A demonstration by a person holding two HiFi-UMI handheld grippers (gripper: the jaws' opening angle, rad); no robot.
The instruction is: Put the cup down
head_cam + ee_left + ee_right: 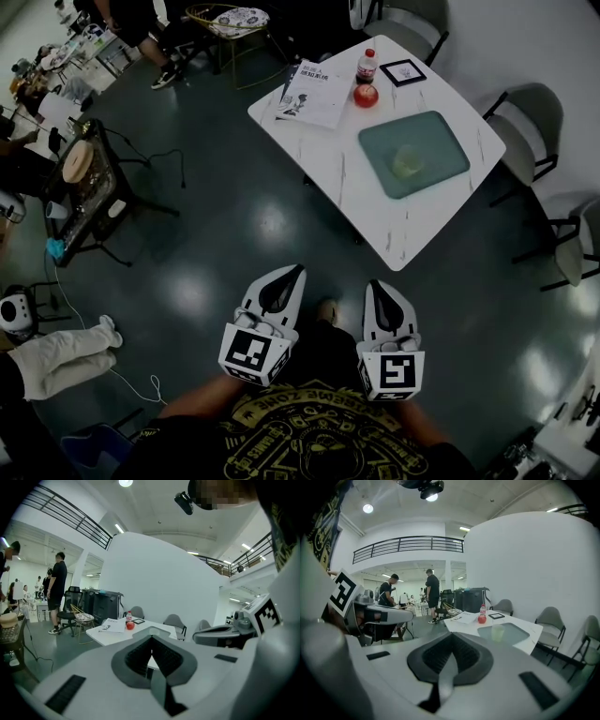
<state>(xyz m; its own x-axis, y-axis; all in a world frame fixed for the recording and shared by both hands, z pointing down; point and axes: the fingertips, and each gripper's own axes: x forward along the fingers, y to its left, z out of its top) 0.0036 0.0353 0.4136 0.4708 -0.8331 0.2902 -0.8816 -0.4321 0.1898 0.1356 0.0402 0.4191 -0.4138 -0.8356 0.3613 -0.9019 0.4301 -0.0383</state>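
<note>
Well back from the white table [323, 173], over the dark floor, the person holds both tools low against the body, noses aimed toward the table. The left gripper [292, 277] has its jaws brought together at the tips with nothing between them, and the right gripper [376, 286] is likewise fully closed and empty; its own view shows the dark pads meeting in a single seam. That carriage looks like a rest posture, since neither tool is reaching for anything. The pale translucent cup [408, 161] stands upright on the table, on a green tray [445, 141] toward the table's right end, well apart from both grippers and touched by neither. In the right gripper view it sits just right of the line along the shut jaws. On the table's far end lie an open booklet [314, 94], a red-capped bottle [367, 64] with a red apple [366, 95] just beside it, and a small dark frame [403, 71]. Judging by how the cup rests, the putting-down seems done.
</note>
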